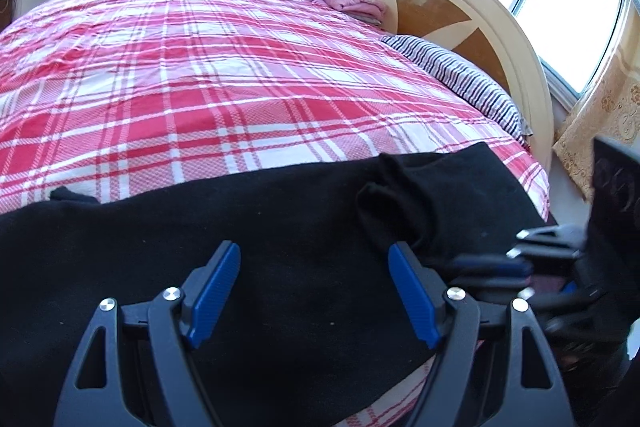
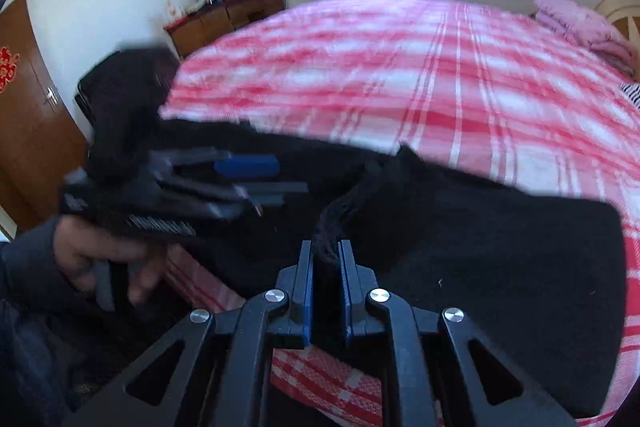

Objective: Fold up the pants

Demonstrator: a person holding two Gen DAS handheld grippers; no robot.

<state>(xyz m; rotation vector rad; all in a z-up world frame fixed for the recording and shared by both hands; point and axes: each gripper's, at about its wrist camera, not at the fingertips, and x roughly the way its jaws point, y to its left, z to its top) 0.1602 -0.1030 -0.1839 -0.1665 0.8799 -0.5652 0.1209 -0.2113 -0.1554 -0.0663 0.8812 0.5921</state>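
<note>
**Right gripper pinches a fold of the black pants; left gripper waits open beside it**

The black pants (image 1: 240,227) lie stretched along the near edge of the bed, on the red-and-white plaid bedspread (image 1: 200,67), with their long axis running from 9 o'clock to 3 o'clock in the left wrist view. A raised ridge of cloth stands up from the flat fabric at about 1 o'clock from the left gripper (image 1: 316,287).

The right gripper (image 2: 327,259) has its jaws nearly together on that ridge: a dark strip of the pants fills the narrow gap between the blue pads and rises from them toward 12 o'clock. The left gripper stands wide, its blue pads (image 1: 216,291) apart over flat black cloth with nothing between them; whether the tips touch the fabric I cannot tell.

In the right wrist view the left gripper (image 2: 256,179), blurred, sits at about 10 o'clock from the right one, carried by a hand (image 2: 100,255) in a dark sleeve, with the pants running beneath both.

The fold most likely turns on the right gripper, since it alone has cloth. The free length of the pants runs out toward 9 o'clock from the left gripper, so that hand is nearer the untouched end.
</note>
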